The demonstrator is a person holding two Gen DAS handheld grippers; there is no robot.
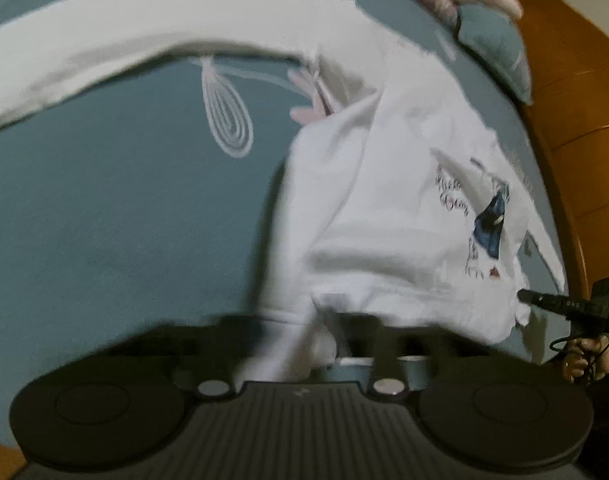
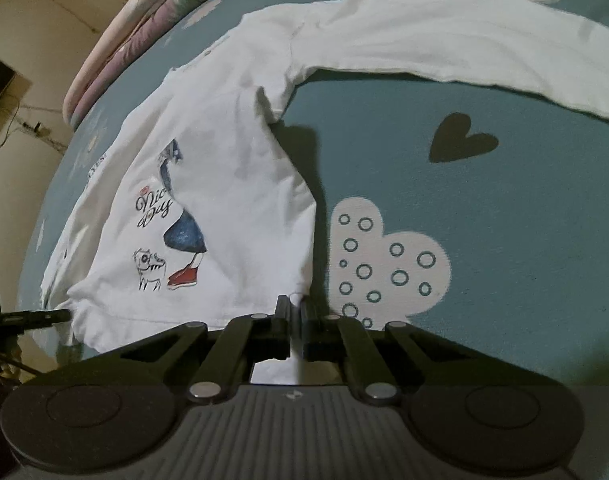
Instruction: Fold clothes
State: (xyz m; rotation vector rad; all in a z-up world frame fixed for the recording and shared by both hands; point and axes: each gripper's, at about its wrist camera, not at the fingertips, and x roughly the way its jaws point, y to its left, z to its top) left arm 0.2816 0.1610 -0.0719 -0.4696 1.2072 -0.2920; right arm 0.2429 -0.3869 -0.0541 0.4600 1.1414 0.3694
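Note:
A white long-sleeved shirt (image 2: 232, 184) with a printed figure and script lies on the teal bedsheet (image 2: 524, 208), hem towards me. My right gripper (image 2: 294, 306) is shut on the hem corner near the white heart print. In the left wrist view the right gripper (image 1: 524, 295) shows as a dark tip pinching the hem's right end. My left gripper (image 2: 64, 314) is shut on the opposite hem corner. In its own blurred view, the shirt (image 1: 384, 220) drapes over its fingers and hides them. One sleeve (image 2: 464, 52) stretches out sideways across the sheet.
A floral quilt (image 2: 144, 16) is bunched along the bed's far edge, with a teal pillow (image 1: 496, 44) beside it. A wooden bed frame (image 1: 576, 112) runs along one side. A person's hand (image 1: 584, 356) holds the right gripper. A wall and cables (image 2: 28, 128) lie past the bed.

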